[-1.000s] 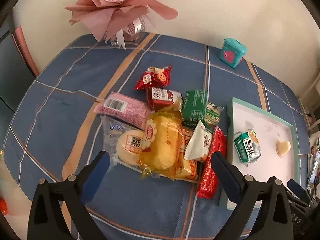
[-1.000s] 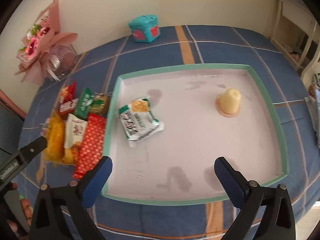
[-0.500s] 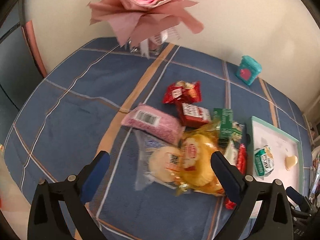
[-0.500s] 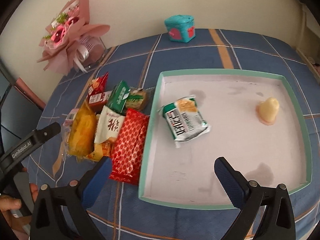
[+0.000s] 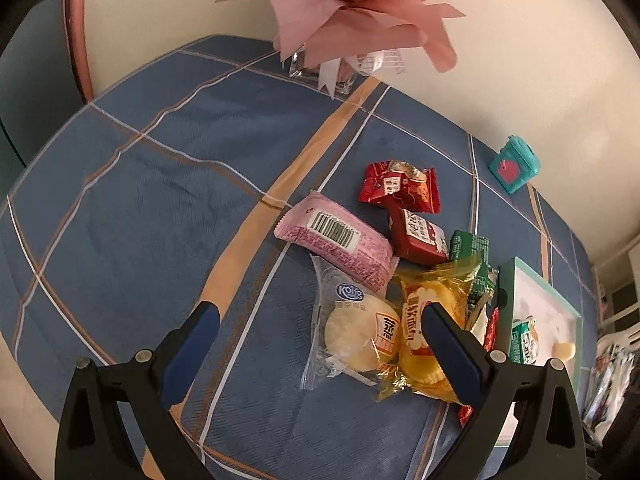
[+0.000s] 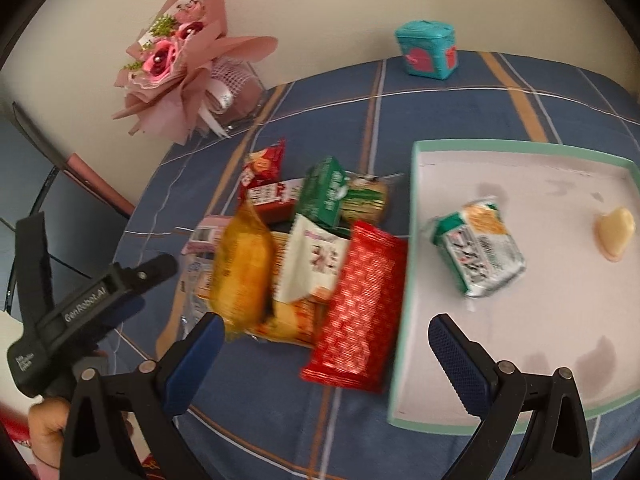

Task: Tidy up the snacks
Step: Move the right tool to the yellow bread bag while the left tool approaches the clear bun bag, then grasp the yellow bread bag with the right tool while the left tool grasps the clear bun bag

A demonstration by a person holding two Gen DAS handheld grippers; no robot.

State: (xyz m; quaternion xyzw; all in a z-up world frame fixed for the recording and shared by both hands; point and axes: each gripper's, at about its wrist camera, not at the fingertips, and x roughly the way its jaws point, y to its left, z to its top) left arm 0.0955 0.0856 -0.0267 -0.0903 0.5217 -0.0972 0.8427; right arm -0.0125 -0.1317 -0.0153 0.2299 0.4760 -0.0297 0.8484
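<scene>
A pile of wrapped snacks lies on the blue plaid tablecloth: a pink pack (image 5: 336, 238), a clear-wrapped round cake (image 5: 360, 338), a yellow cake pack (image 5: 428, 332) (image 6: 240, 272), red packs (image 5: 400, 186), a long red bar (image 6: 356, 308) and green packs (image 6: 324, 192). A teal-rimmed white tray (image 6: 404, 280) to their right holds a green-and-silver pack (image 6: 476, 254) and a heart-shaped jelly (image 6: 614, 232). My left gripper (image 5: 318, 326) is open and empty above the round cake. My right gripper (image 6: 322, 340) is open and empty over the long red bar.
A pink flower bouquet (image 6: 180, 64) in a glass vase stands at the back of the table. A teal box (image 6: 426, 54) sits near the wall. A chair back (image 5: 76, 40) stands at the table's left. The left gripper's body (image 6: 80, 304) shows in the right wrist view.
Both grippers have swung left. The left one has shifted from the pile's middle toward its left side. The right one has left the tray and now faces the pile. Both stay open.
</scene>
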